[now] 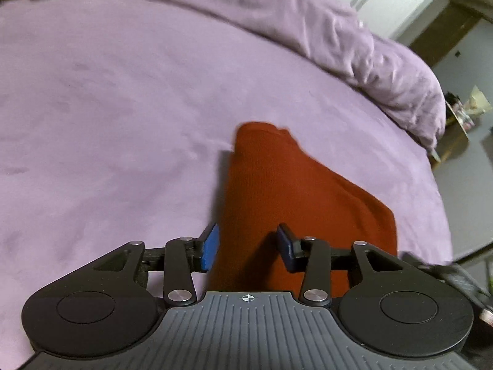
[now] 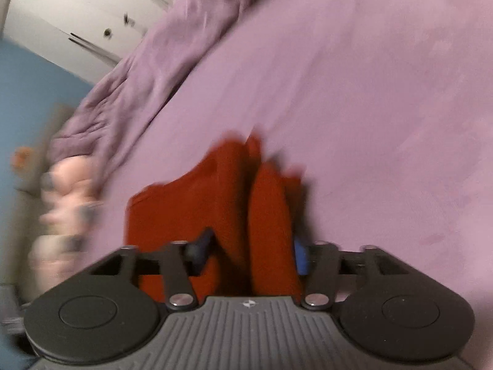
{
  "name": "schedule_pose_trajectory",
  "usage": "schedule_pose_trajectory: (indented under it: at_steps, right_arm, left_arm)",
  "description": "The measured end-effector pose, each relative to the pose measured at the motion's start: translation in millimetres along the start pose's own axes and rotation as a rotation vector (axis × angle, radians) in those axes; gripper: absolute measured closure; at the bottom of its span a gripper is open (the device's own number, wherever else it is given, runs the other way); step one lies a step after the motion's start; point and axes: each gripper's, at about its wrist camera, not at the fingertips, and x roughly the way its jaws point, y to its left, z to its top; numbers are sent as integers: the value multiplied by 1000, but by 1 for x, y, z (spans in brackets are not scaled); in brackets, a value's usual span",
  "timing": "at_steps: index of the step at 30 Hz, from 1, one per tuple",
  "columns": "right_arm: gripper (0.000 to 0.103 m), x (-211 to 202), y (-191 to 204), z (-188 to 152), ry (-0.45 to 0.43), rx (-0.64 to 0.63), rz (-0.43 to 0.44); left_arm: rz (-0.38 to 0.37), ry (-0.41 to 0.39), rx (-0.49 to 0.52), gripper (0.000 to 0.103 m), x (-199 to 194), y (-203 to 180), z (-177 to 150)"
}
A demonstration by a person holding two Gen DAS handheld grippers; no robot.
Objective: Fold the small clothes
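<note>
One red garment (image 1: 277, 191) lies partly folded in layers on the purple bed (image 1: 107, 108), toward its near edge. Left tongs (image 1: 248, 248) stand half open astride the cloth, apparently unclamped. Right tongs (image 2: 249, 251) stand wide around a fold; motion blur hides any contact. Final folds remain.

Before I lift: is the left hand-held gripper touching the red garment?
Cannot tell. In the left wrist view the red garment lies between the left hand-held gripper's blue pads, but no plain contact or gap shows.
</note>
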Motion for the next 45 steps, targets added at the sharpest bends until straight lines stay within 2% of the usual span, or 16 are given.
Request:
schedule_pose_trajectory:
  at_steps: [2, 7, 11, 15, 18, 19, 22, 23, 25, 28, 30, 35, 38, 40, 44, 45]
  right_arm:
    - [27, -30, -2, -21, -93, 12, 4]
    - [27, -51, -14, -76, 4, 102, 59]
    - [29, -55, -28, -98, 36, 199, 130]
    - [65, -45, -35, -106, 40, 349, 252]
    - [90, -35, -32, -109, 48, 432, 291]
    - [91, -32, -35, -114, 59, 492, 348]
    - [94, -20, -51, -132, 34, 808, 697]
    - [94, -18, -54, -136, 20, 848, 749]
    - [94, -21, -56, -135, 14, 797, 671]
    - [94, -30, -47, -121, 26, 496, 326]
    - [94, -31, -41, -116, 39, 341, 179]
    - [86, -50, -23, -103, 36, 117, 60]
    - [78, -67, -13, -91, 4, 51, -7]
    - [76, -77, -6, -87, -45, -13, -35]
    - [42, -76, 1, -79, -78, -107, 25]
    - [40, -70, 2, -76, -53, -123, 48]
  left_arm:
    - [-63, -32, -52, 40, -19, 9, -24]
    - [-97, 5, -184, 40, -39, 26, -77]
    - [-248, 77, -323, 40, -38, 44, -93]
    - [-355, 79, -408, 40, -32, 45, -96]
    - [-352, 78, -433, 40, -24, 42, -95]
    - [-349, 84, -438, 40, -20, 41, -93]
    - [-330, 58, -472, 40, -13, 36, -91]
    - [-272, 20, -469, 41, -16, 37, -90]
    - [-201, -22, -454, 42, -21, 37, -88]
    - [-205, -16, -479, 42, -21, 39, -86]
    - [-186, -9, -451, 47, -20, 37, -85]
    - [-138, -14, -410, 48, -31, 41, -83]
    - [31, -110, -344, 39, -53, 45, -84]
    - [73, -135, -287, 36, -60, 41, -79]
    - [52, -112, -198, 31, -59, 22, -75]
    - [53, -103, -174, 30, -57, 17, -75]
